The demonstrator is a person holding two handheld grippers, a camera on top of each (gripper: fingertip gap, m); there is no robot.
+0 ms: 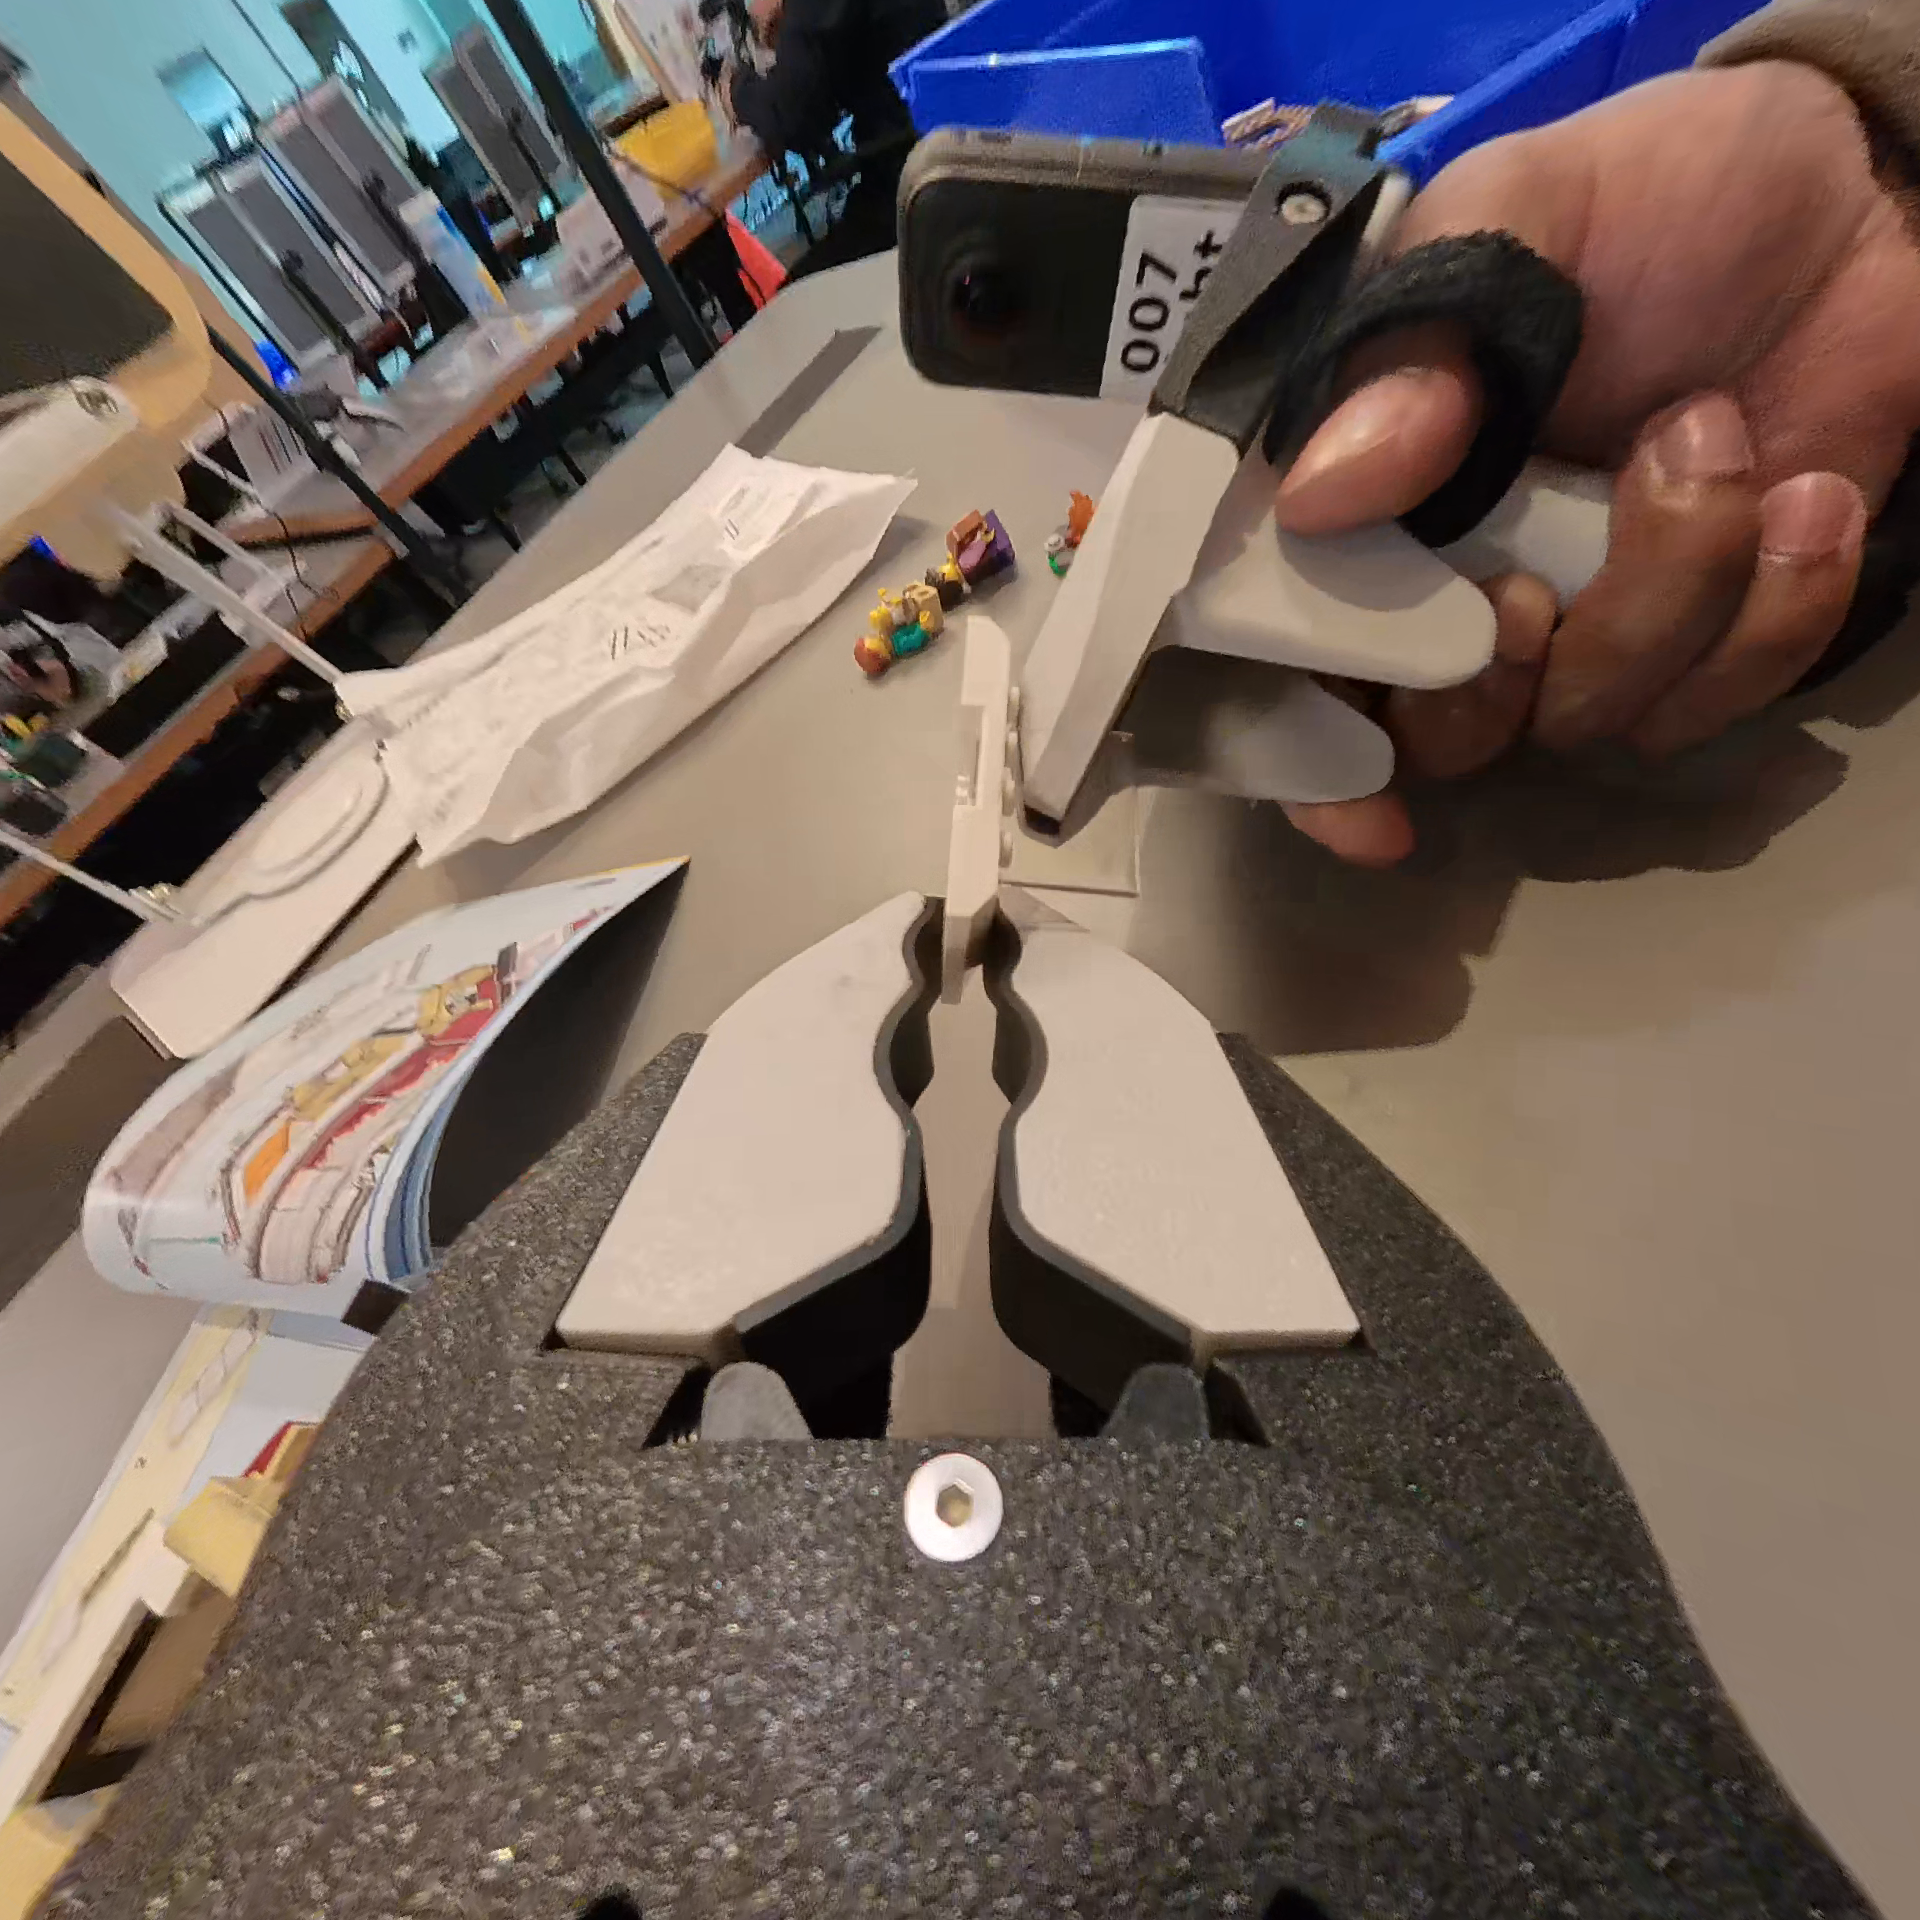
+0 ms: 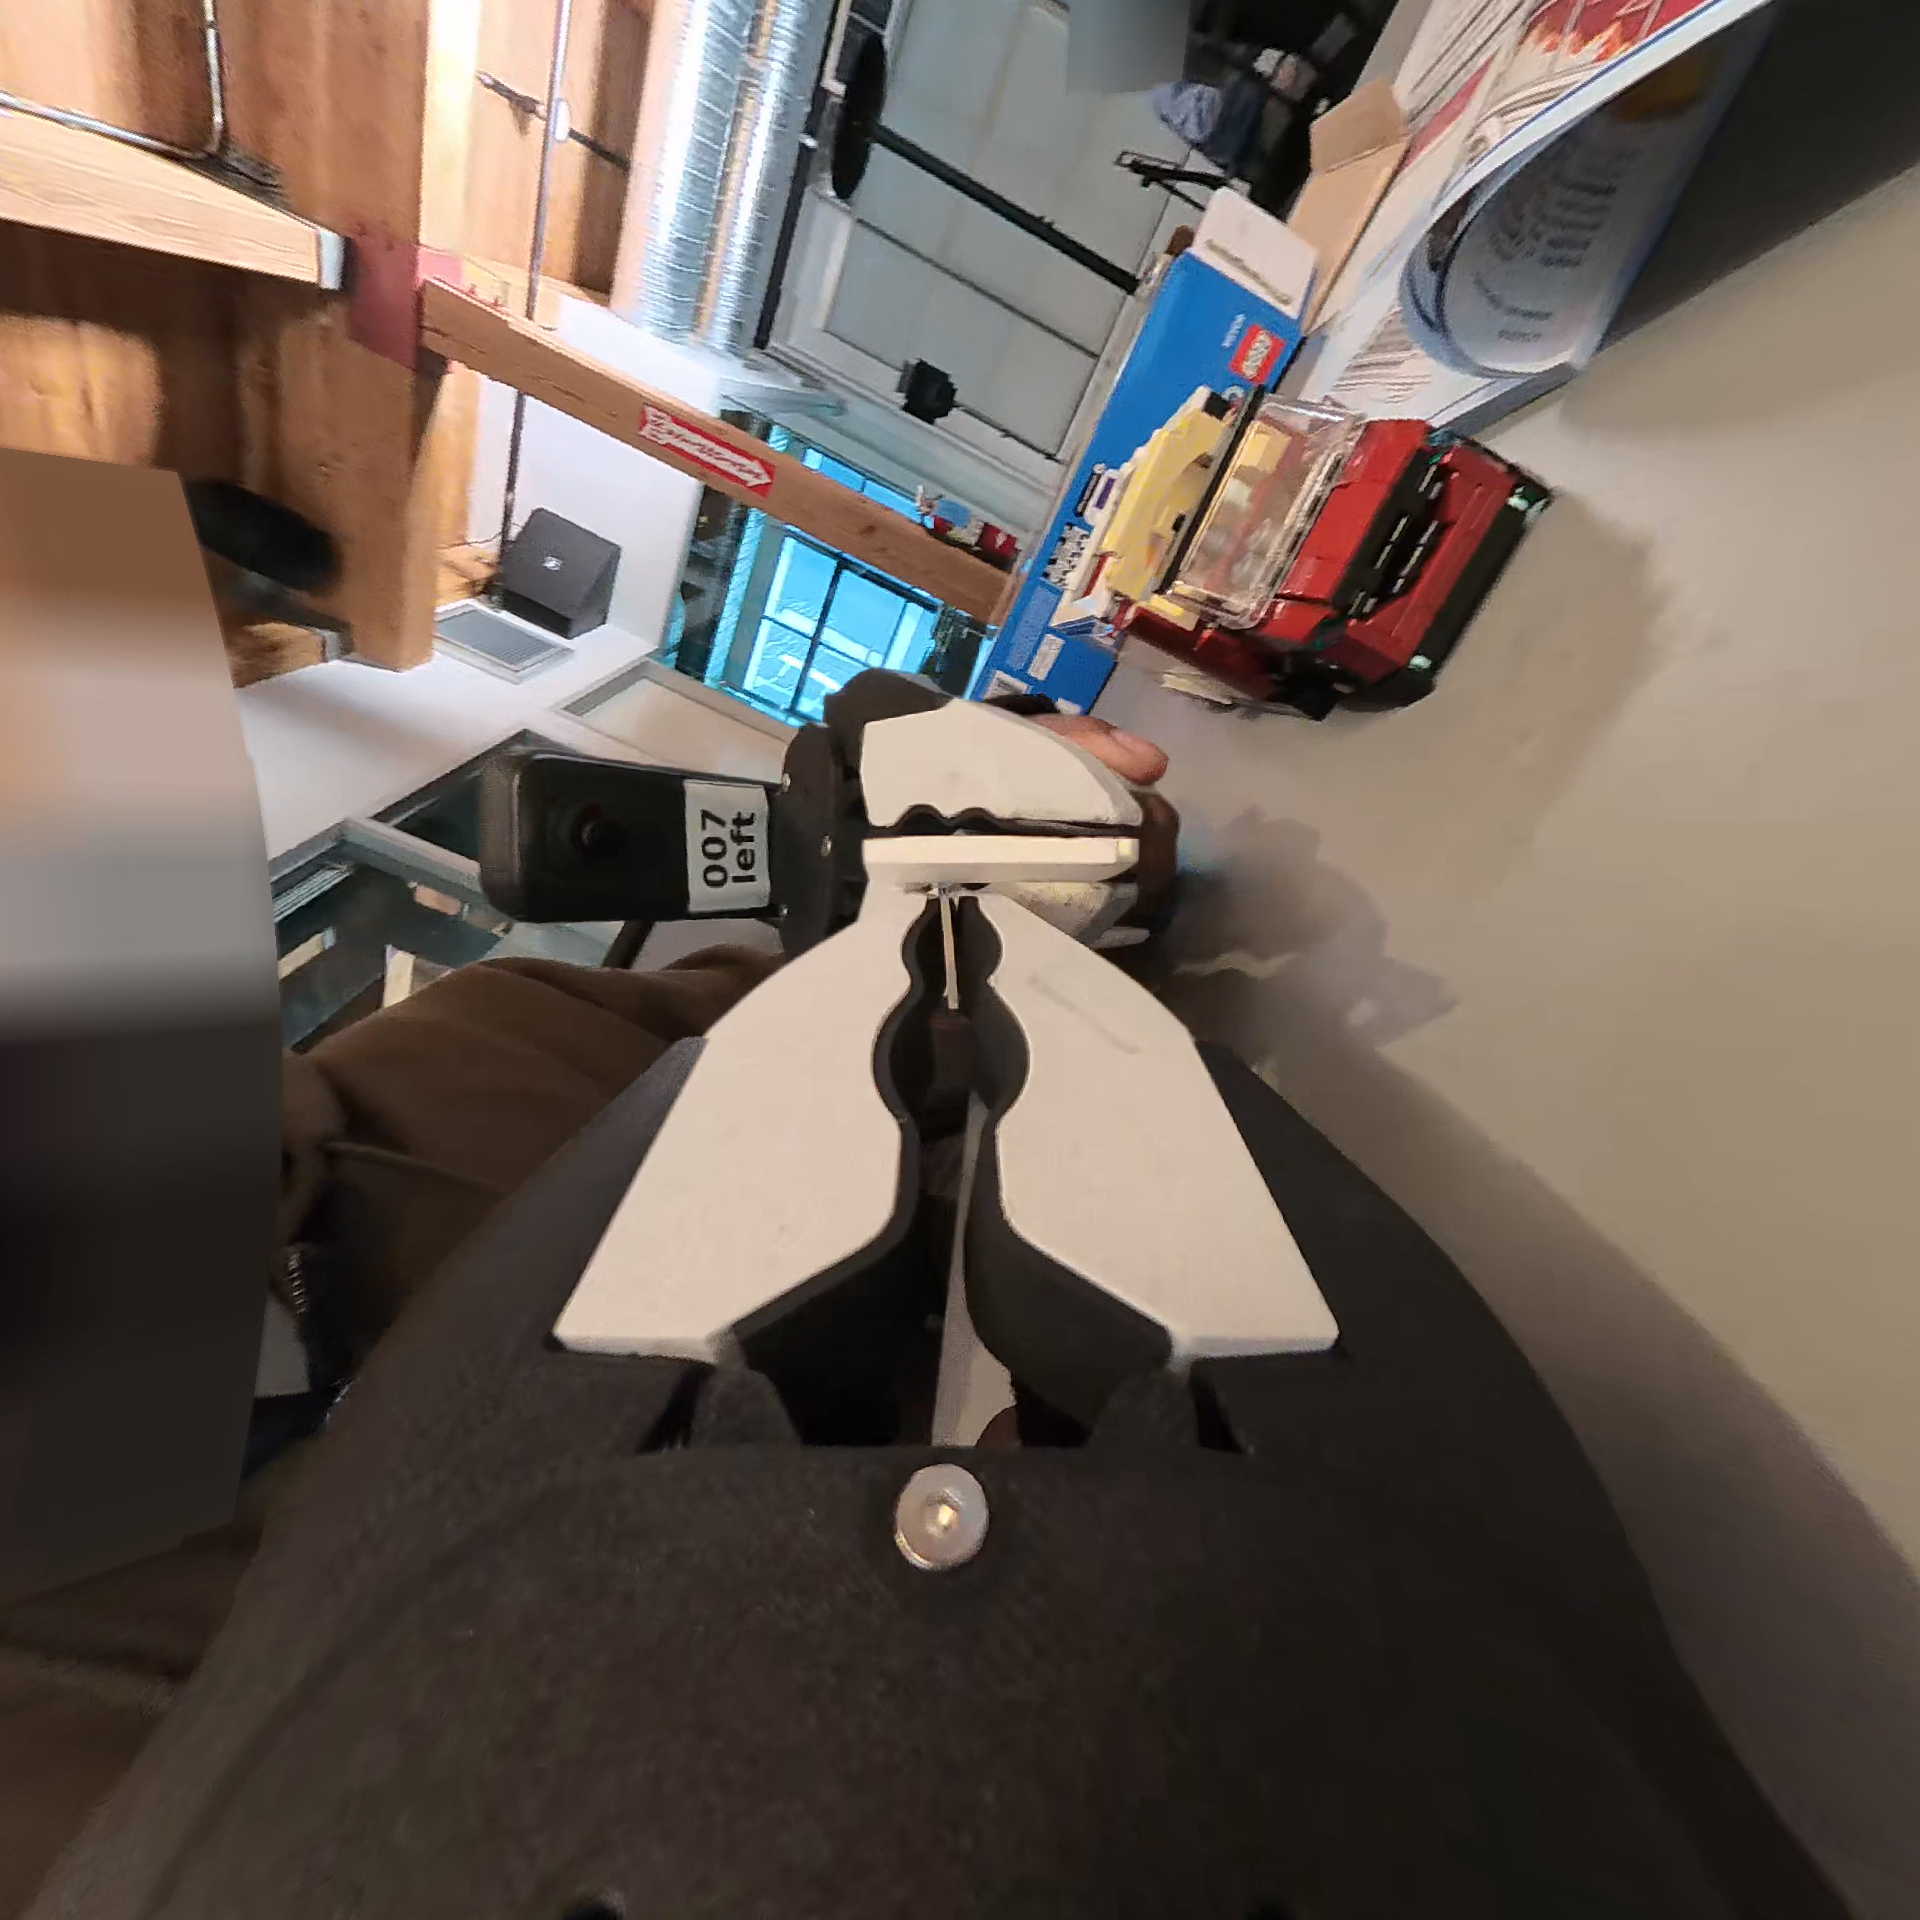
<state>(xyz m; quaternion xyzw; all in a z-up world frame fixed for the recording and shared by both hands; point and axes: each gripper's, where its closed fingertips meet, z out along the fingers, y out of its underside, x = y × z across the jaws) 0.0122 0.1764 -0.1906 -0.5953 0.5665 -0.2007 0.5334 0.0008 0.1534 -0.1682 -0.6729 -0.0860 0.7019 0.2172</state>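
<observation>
Working from big to small: grey table point(image 1: 1558, 1195) under both of us, blue bin point(image 1: 1091, 62) at the far edge, an open instruction booklet point(image 1: 312, 1122) and a crumpled white paper bag point(image 1: 623, 644) to the left, a part-built red brick model point(image 2: 1382, 561) and blue box point(image 2: 1174, 416) further off, three small minifigures point(image 1: 940, 592) lying beyond the fingers. Our left gripper point(image 1: 971, 935) is closed down on the near end of a white studded plate point(image 1: 982, 758); both tips press on it, and the plate's long axis runs straight out away from the fingers, standing on edge with studs facing right. Our right gripper point(image 2: 951, 920) comes in from the right, square to that axis, nearly closed on a thin clear flat piece point(image 2: 951, 961) seen edge-on, its front edge right at the plate's studded face. In the left view the right tips sit just beside the studs; whether the clear piece touches them we cannot tell. The clear piece's outline is hard to make out, and its back end is hidden in the fingers. A person's hand point(image 1: 1662, 436) wraps the right handle.
</observation>
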